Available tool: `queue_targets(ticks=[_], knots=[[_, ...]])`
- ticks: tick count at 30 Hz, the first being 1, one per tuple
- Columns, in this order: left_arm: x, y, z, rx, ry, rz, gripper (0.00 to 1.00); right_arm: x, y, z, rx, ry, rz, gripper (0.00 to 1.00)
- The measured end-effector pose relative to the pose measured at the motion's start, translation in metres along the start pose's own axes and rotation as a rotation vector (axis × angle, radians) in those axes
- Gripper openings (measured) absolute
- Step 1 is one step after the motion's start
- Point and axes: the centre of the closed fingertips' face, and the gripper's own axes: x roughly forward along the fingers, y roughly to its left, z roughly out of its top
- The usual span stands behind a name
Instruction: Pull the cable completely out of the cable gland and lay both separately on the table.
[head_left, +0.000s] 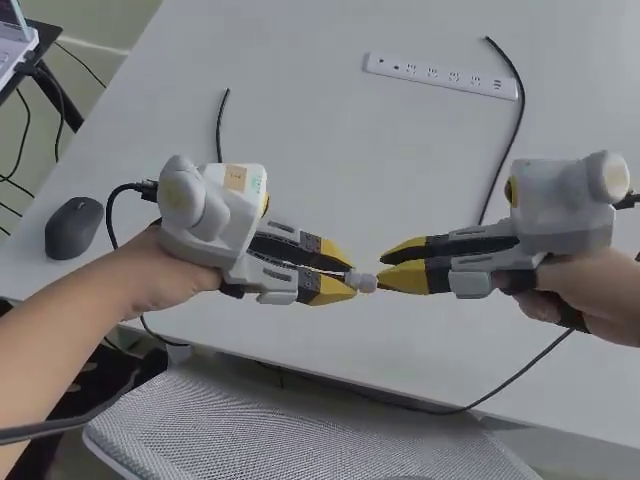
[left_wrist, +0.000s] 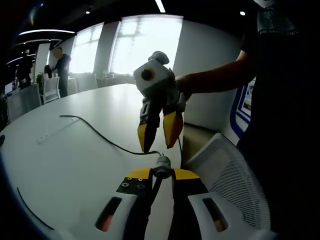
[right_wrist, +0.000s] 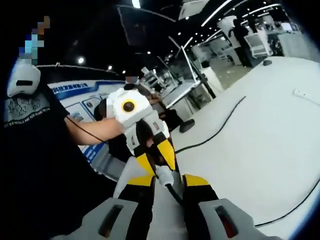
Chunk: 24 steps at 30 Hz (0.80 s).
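Grey-white gland (head_left: 365, 282) sits clamped in the fingers of the left gripper (head_left: 345, 275), in the air above the near edge of the bench (head_left: 350, 150). Its dark cable (right_wrist: 173, 192) runs straight between the narrowly parted fingers of the right gripper (head_left: 385, 268), which meets the left tip to tip

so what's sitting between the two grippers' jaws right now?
A small pale grey cable gland, at the left gripper's jaw tips, the right gripper just beyond it. Clearest in the head view.
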Motion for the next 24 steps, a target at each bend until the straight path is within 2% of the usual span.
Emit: queue_targets(ticks=[2,3,6,10,19,22,24], knots=[[0.001,-0.001,0.001,0.006,0.003,-0.006,0.15,0.003,-0.006,-0.001,-0.012,0.009,0.004,0.17],[0.001,-0.001,0.001,0.010,0.005,-0.008,0.15,0.005,-0.002,-0.002,0.024,0.011,0.033,0.18],[0.001,-0.001,0.003,0.013,0.004,-0.010,0.15,0.008,0.005,-0.004,0.065,0.029,0.087,0.19],[0.000,-0.001,0.004,0.030,0.008,-0.014,0.15,0.014,0.003,-0.009,0.059,0.059,0.090,0.17],[0.000,0.003,0.002,0.038,0.014,-0.017,0.15,0.017,0.007,-0.011,0.090,0.063,0.138,0.11],[0.000,0.005,0.000,0.033,0.019,-0.014,0.15,0.018,0.010,-0.011,0.065,0.066,0.148,0.08],[0.000,0.005,-0.001,0.033,0.022,-0.016,0.15,0.019,0.009,-0.012,0.046,0.077,0.137,0.08]])
